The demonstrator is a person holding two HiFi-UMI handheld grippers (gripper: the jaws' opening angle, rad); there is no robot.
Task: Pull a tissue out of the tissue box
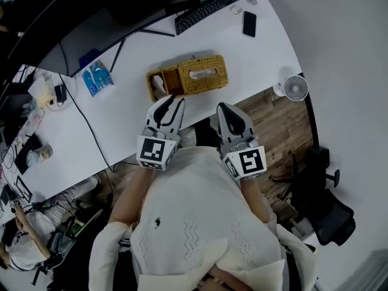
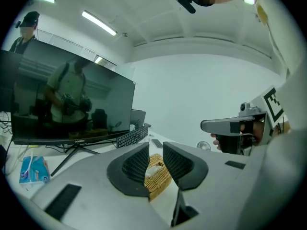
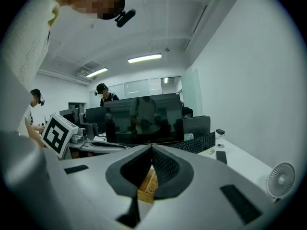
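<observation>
The person wears a cream knit top (image 1: pixel 200 223) with zigzag openwork, at lower centre. The left gripper (image 1: pixel 171 103) and right gripper (image 1: pixel 225 108) are grey with black ribbed pads and black-and-white marker cubes.

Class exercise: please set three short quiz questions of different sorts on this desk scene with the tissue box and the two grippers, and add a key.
1. True or false: the left gripper has its jaws apart with nothing between them.
2. Multiple choice: the tissue box is made of A) woven wicker, B) plain cardboard, C) clear plastic.
3. Fill in: on the desk, the phone lies close to one end of the black ____.

Key: 1 true; 2 A; 3 keyboard.
</observation>
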